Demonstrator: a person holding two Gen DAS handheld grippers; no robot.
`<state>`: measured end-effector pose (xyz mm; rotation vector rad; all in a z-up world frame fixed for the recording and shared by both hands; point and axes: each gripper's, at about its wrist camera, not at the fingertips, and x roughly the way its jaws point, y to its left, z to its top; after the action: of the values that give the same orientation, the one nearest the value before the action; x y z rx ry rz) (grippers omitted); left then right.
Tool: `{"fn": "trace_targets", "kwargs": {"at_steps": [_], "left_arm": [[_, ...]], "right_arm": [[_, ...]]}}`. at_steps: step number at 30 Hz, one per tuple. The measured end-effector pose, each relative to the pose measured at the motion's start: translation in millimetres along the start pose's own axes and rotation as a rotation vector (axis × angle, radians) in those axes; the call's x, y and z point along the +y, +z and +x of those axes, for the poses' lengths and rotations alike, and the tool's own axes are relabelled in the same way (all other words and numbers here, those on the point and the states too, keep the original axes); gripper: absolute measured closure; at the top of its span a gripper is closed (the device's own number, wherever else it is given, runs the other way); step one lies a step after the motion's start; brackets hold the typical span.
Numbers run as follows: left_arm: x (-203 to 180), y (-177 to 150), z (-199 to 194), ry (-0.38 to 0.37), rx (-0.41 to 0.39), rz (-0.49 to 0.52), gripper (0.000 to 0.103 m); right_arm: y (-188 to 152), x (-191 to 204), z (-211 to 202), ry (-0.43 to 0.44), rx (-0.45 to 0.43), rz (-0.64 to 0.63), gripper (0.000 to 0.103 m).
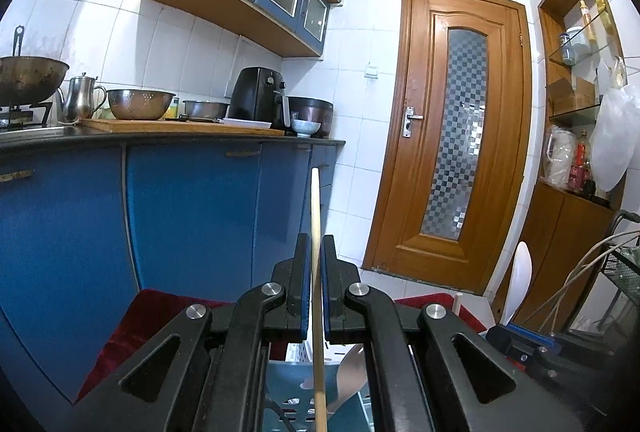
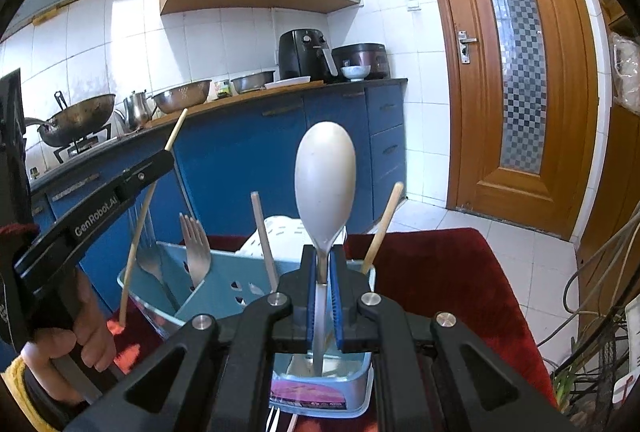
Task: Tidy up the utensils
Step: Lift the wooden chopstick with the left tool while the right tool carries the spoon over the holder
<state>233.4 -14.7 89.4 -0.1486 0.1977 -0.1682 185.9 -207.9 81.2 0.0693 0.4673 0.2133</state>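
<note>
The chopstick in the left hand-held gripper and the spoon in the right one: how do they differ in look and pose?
The chopstick is a thin, straight, pale wooden stick; the spoon is white with a broad oval bowl. The chopstick leans and hangs outside the blue utensil holder; the spoon stands upright with its handle down inside the holder. Both are clamped, in the left hand-held gripper and the right hand-held gripper.

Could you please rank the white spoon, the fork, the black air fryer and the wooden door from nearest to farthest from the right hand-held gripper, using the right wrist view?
1. White spoon, clamped in the right hand-held gripper.
2. Fork, left, standing in the blue holder.
3. Black air fryer, on the counter behind.
4. Wooden door, far right; close to the air fryer in depth, so uncertain.
</note>
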Motion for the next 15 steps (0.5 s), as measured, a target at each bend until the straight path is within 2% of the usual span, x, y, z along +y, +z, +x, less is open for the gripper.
{"fn": "trace_targets", "kwargs": {"at_steps": [15], "left_arm": [[2, -15, 1, -0.011, 0.024, -0.009, 0.101]], "right_arm": [[-18, -5, 10, 0.034, 0.056, 0.027, 0.095]]}}
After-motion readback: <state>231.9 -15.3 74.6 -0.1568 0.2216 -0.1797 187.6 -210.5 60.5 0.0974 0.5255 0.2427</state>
